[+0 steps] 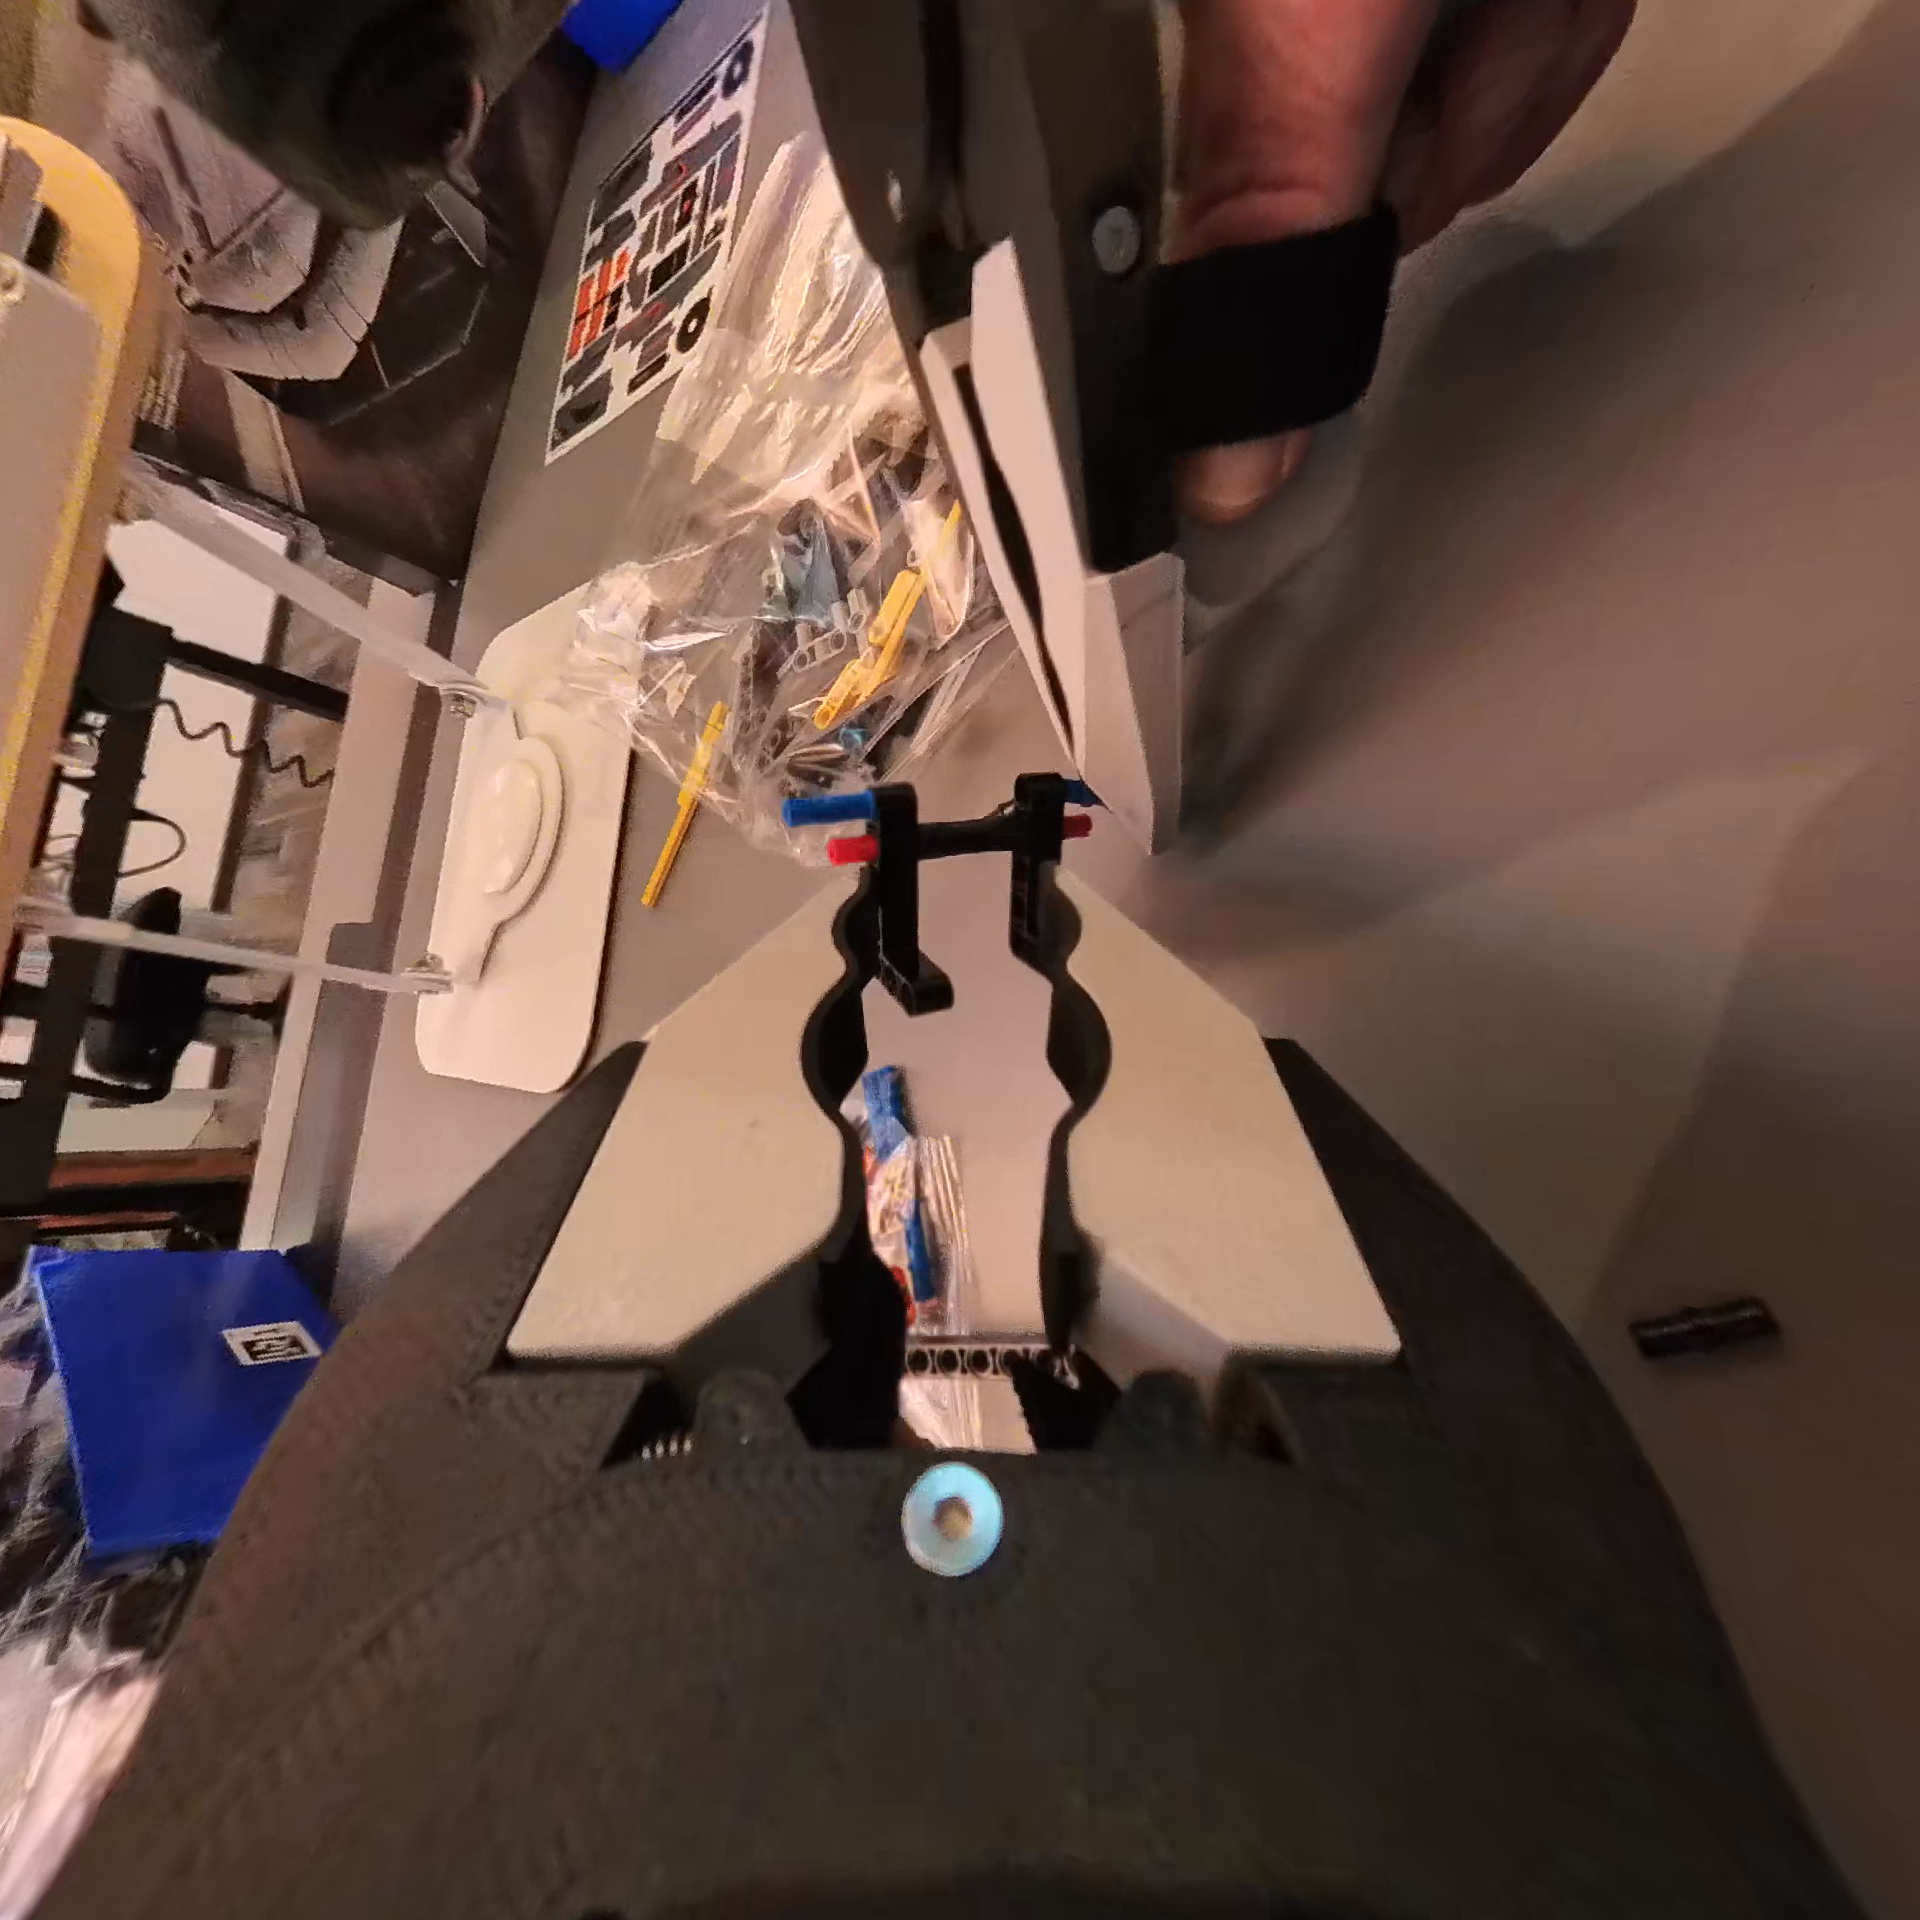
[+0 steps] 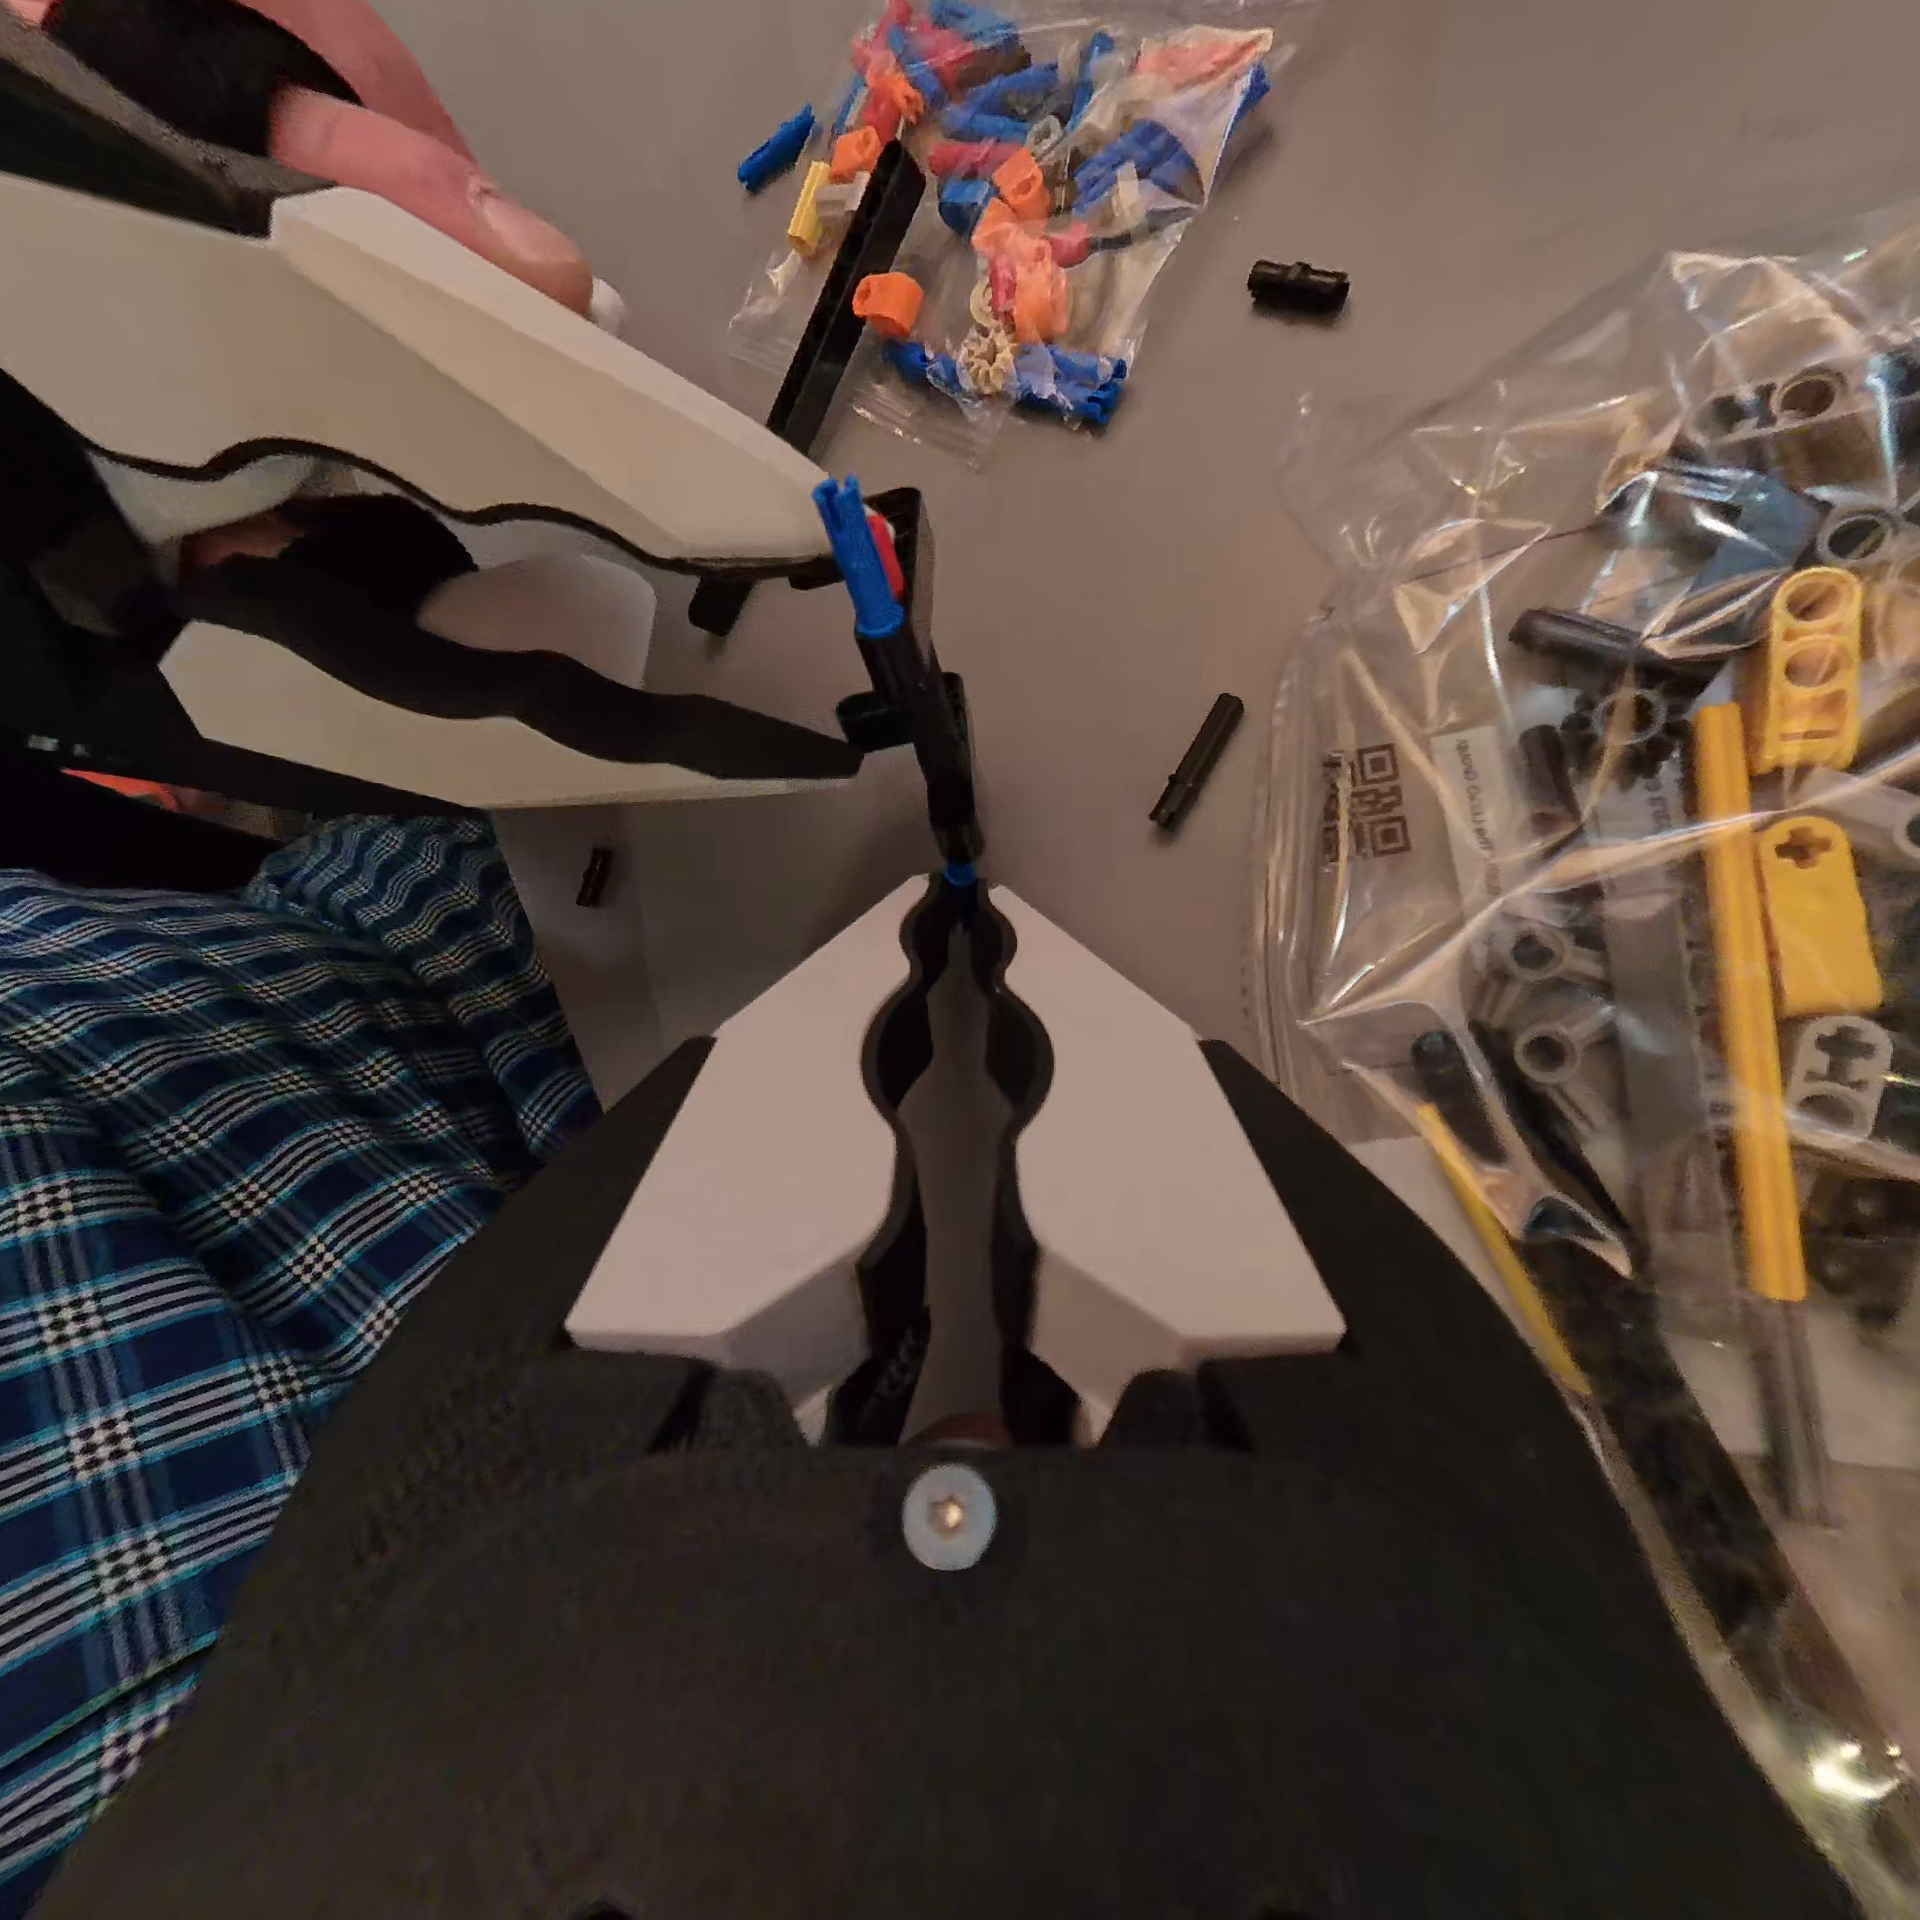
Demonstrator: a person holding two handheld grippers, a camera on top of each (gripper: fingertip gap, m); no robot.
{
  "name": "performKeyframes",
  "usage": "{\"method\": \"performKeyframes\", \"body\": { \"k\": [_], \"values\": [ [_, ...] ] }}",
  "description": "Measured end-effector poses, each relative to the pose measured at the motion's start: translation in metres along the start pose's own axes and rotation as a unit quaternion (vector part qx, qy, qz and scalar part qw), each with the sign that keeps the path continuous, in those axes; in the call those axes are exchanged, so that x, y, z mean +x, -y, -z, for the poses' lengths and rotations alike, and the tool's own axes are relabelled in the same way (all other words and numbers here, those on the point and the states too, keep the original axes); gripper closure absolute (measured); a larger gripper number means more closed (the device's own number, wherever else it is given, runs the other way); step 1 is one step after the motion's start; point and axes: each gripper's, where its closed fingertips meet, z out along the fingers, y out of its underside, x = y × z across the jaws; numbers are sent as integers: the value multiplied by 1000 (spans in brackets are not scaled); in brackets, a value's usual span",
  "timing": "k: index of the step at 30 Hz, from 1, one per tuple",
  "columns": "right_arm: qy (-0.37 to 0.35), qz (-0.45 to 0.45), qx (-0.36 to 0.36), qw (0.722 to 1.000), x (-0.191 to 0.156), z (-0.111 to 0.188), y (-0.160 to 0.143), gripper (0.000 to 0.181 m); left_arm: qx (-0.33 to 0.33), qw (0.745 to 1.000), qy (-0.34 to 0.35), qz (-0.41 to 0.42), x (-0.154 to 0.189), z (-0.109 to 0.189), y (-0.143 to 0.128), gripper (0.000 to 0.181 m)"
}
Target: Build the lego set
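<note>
A black lego assembly point(image 1: 966, 862), two beams joined by an axle with blue and red pins sticking out, is held in the air between the fingertips of my left gripper point(image 1: 961, 883). The left gripper is shut on it across its width. It also shows in the right wrist view point(image 2: 914, 644), where the left gripper point(image 2: 842, 644) comes in from the left. My right gripper point(image 2: 961, 894) is shut on a small blue pin point(image 2: 958, 875) at the near end of one black beam. In the left wrist view the right gripper point(image 1: 1112, 810) reaches down from above to the assembly's right side.
A big clear bag of yellow, grey and black parts point(image 2: 1662, 831) lies on the right. A small bag of blue, orange and red pins point(image 2: 1018, 229) lies at the far side beside a long black beam point(image 2: 852, 291). Loose black pins point(image 2: 1195, 758) point(image 2: 1299, 281), a sticker sheet point(image 1: 655, 239), a yellow axle point(image 1: 686, 805). The left gripper's tips are roughly 5 centimeters from the right gripper's.
</note>
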Motion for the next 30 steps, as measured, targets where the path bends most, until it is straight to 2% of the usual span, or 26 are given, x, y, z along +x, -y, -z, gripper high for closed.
{"method": "performKeyframes", "body": {
  "k": [8, 14, 21, 30],
  "values": [
    [-31, 36, 12, 999, 3, -2, 1, 181, 20, 999, -2, 40, -8, 2, 2, 171],
    [-51, 59, 8, 997, 5, -1, 2, 181, 17, 1000, 12, -13, -12, 2, 7, 177],
    [-77, 92, 14, 993, 8, 0, 2, 181, -15, 998, -32, -55, -11, 2, 6, 179],
    [-98, 132, 5, 986, 9, 0, 2, 181, -26, 994, -59, -85, -12, 0, 12, 179]
  ]
}}
